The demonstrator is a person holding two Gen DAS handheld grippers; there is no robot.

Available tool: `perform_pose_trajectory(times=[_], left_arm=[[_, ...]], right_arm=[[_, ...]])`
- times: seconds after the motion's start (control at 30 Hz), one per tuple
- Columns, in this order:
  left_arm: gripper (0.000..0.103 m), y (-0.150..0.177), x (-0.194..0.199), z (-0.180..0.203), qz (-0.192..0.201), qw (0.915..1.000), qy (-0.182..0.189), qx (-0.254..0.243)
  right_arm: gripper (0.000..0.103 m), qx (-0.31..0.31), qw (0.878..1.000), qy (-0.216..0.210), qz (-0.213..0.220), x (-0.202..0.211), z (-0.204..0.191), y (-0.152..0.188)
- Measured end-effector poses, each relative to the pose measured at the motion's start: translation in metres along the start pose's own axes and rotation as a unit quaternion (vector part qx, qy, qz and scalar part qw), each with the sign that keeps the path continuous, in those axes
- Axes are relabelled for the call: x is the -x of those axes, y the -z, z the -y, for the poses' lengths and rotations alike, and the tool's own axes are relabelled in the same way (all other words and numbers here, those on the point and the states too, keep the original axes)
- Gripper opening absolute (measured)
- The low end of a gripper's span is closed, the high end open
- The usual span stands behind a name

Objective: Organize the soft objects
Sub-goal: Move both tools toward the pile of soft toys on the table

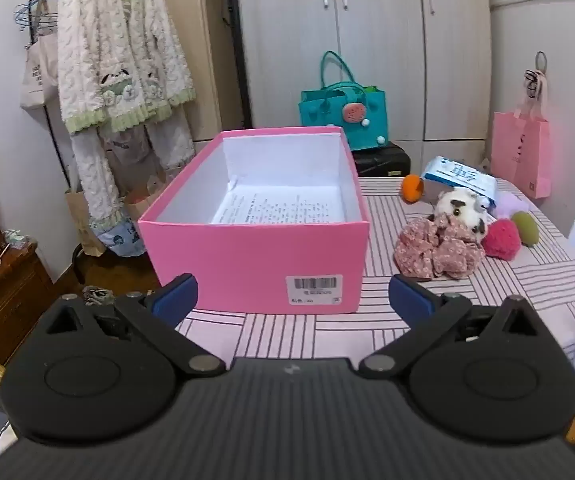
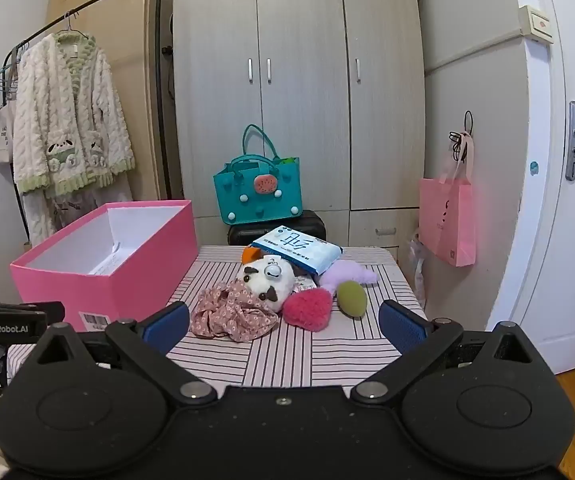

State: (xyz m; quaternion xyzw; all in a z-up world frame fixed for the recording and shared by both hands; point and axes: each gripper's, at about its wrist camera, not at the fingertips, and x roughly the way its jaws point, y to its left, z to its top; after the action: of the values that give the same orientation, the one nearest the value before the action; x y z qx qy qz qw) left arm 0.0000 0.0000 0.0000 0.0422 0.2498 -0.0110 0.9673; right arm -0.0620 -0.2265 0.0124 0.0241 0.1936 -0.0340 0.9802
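I have both grippers hanging short of the table with nothing between their fingers, and both sets are spread wide. The soft things sit in one cluster on the striped cloth: the floral scrunchie nearest me, the plush cow just behind and touching it, the red pom-pom and green oval to its right, a tissue pack at the back.

From my right gripper that pile lies straight ahead, centred between the fingers. From my left gripper the pink box fills the front, open and holding only a sheet of paper, and the pile is well off to the right. So I judge the right hand the nearer one for the first pick, with the scrunchie's long side running across my fingers.
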Motion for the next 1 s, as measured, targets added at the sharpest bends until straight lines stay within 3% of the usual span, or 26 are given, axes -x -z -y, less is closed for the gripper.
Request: perform_pose_trajectory(times=[0.13,0.17,0.27,1.0], left_arm=[[0.103,0.001,0.003,-0.001,0.005,1.0000,0.005,0.006],[0.103,0.003,0.008,0.008,0.015,0.9998,-0.001,-0.015],[0.103,-0.001,0.006,-0.001,-0.007,0.9997,0.025,0.002],[0.103,0.005,0.003,-0.001,-0.012,0.9993,0.032,0.017]], right_arm=[[0.102,-0.004,1.000,-0.004,-0.012,0.001,0.000,0.000],[0.102,-0.004,1.000,-0.005,-0.011,0.001,0.001,0.000],[0.102,-0.004,1.000,-0.007,-0.012,-0.005,0.005,-0.001],[0.102,-0.001,1.000,0.009,-0.005,0.007,0.005,0.008]])
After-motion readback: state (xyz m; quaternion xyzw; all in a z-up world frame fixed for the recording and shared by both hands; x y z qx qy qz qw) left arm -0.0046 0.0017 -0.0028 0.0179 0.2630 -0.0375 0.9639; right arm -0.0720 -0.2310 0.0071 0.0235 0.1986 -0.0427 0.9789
